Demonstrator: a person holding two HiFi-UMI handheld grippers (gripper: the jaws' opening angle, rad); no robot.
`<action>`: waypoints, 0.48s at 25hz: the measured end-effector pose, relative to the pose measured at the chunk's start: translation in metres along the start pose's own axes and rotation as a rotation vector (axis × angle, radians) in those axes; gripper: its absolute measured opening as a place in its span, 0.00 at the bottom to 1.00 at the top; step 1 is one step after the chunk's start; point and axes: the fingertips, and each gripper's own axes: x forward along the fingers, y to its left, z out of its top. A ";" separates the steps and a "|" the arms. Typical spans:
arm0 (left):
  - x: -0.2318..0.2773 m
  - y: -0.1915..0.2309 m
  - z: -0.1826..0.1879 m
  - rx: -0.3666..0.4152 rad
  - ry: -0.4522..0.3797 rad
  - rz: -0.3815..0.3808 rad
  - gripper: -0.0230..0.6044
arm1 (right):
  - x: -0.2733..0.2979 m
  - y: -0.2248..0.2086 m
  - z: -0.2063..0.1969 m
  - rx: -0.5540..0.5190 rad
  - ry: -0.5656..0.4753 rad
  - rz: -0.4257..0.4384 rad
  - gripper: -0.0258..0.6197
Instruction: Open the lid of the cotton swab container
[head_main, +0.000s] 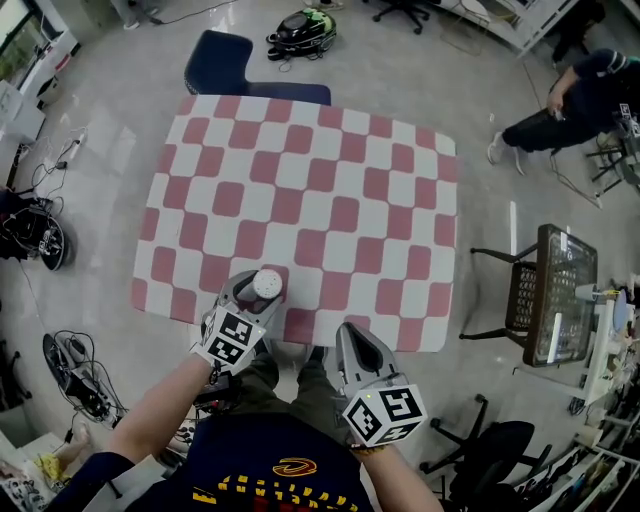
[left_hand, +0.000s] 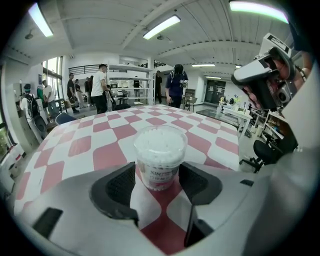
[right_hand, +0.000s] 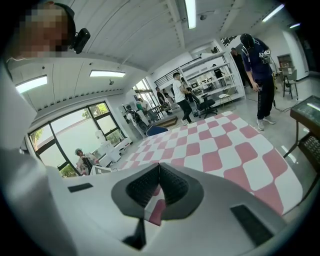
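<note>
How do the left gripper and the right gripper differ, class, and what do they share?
The left gripper has its jaws apart; the right gripper has them pressed together. The cotton swab container stands between the left gripper's jaws; nothing stands between the right gripper's. Both carry a marker cube.

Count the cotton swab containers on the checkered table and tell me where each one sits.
1. The cotton swab container stands upright near the table's front edge, between the open jaws of the left claw. No other shows.
</note>
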 end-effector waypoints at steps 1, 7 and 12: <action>0.002 -0.001 0.001 0.004 0.003 0.003 0.44 | -0.002 -0.002 0.002 -0.008 -0.004 -0.006 0.06; 0.009 -0.001 0.006 0.002 0.009 0.010 0.44 | -0.008 -0.010 0.009 -0.027 -0.018 -0.033 0.06; 0.010 0.000 0.007 -0.004 -0.007 -0.001 0.44 | -0.008 -0.011 0.013 -0.034 -0.015 -0.032 0.06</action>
